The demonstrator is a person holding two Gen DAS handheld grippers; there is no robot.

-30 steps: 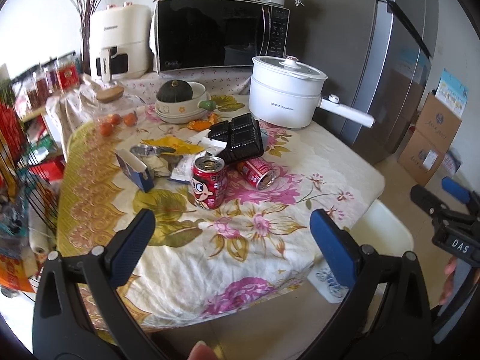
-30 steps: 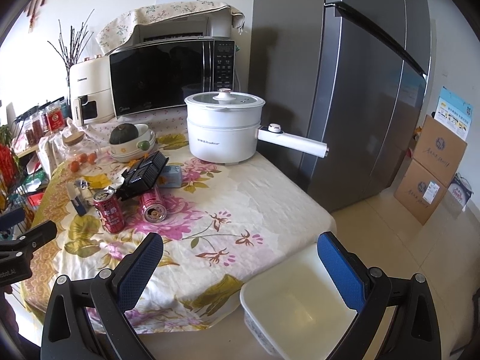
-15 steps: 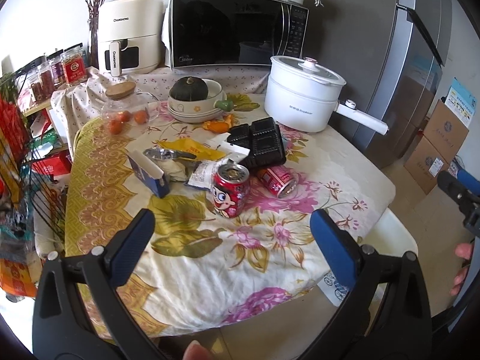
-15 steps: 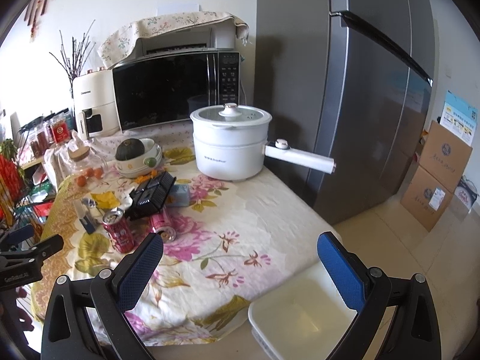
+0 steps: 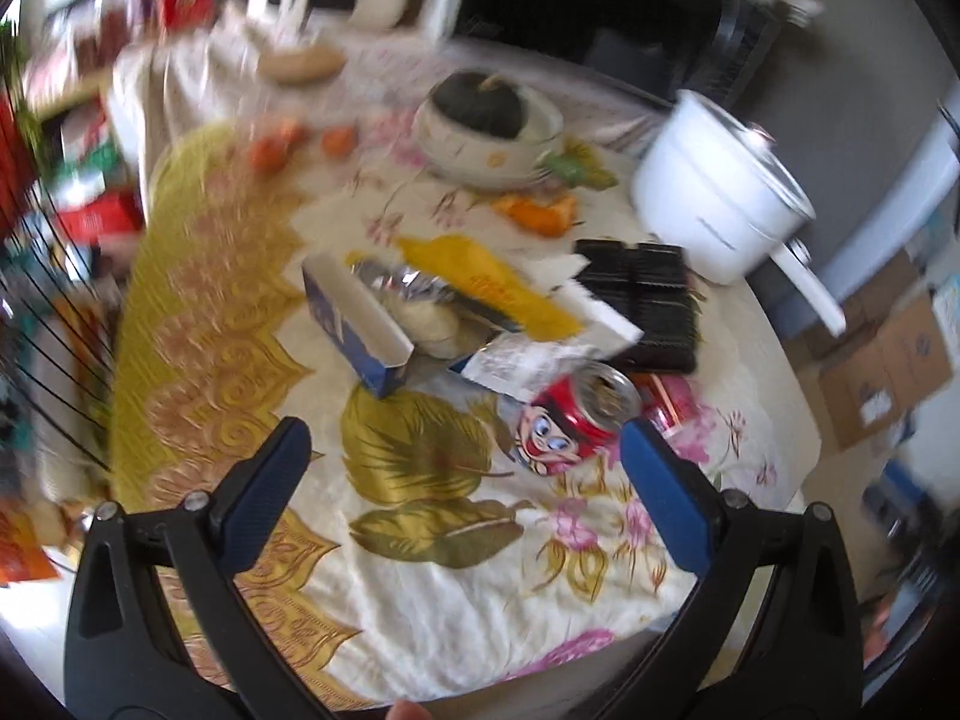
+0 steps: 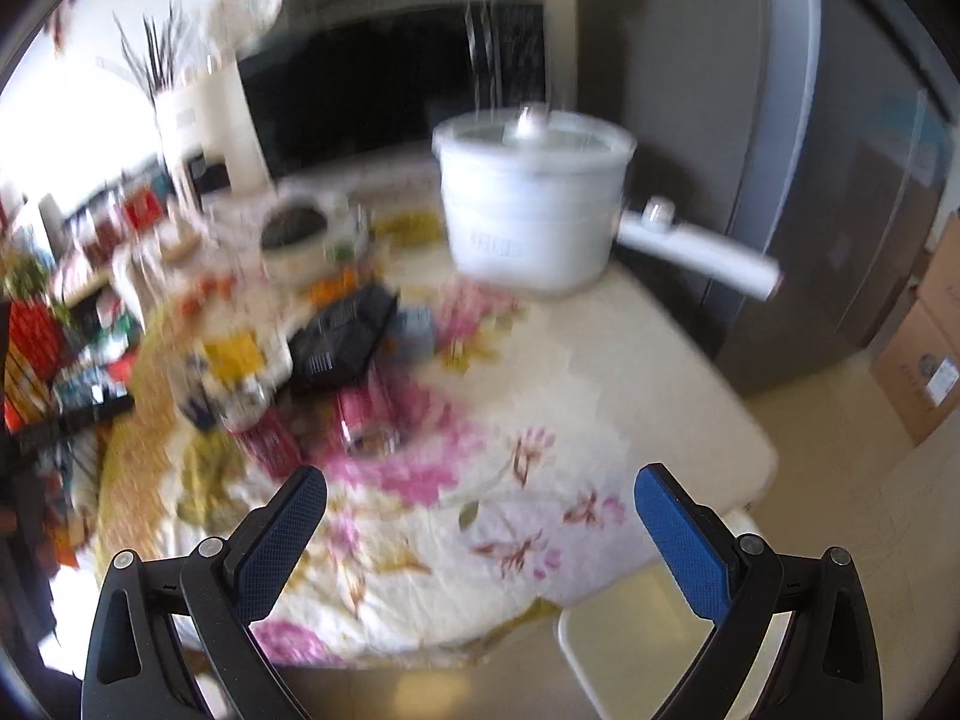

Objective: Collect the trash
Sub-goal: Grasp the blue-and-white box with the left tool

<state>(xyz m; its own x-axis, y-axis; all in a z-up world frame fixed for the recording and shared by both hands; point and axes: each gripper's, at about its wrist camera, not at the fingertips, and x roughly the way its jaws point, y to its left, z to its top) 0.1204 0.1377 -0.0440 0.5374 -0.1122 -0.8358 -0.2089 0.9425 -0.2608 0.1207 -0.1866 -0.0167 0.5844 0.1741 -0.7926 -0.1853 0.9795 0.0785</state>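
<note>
Trash clustered mid-table, both grippers held wide and empty above the near edge.

In the left wrist view the floral tablecloth (image 5: 456,570) fills the frame; the left gripper (image 5: 462,468) is spread wide at the bottom, and the upright red can (image 5: 570,420) is seen just inside its right-hand pad, right of centre. Compared with half a second earlier, the can is larger and lower in the frame, and both views are blurred. One black tray (image 5: 645,312), one blue carton (image 5: 360,324) and one yellow wrapper (image 5: 480,282) are counted above centre, with a second can (image 5: 672,408) lying beside the first. In the right wrist view the right gripper (image 6: 480,516) is likewise open wide, with both cans at centre left.
</note>
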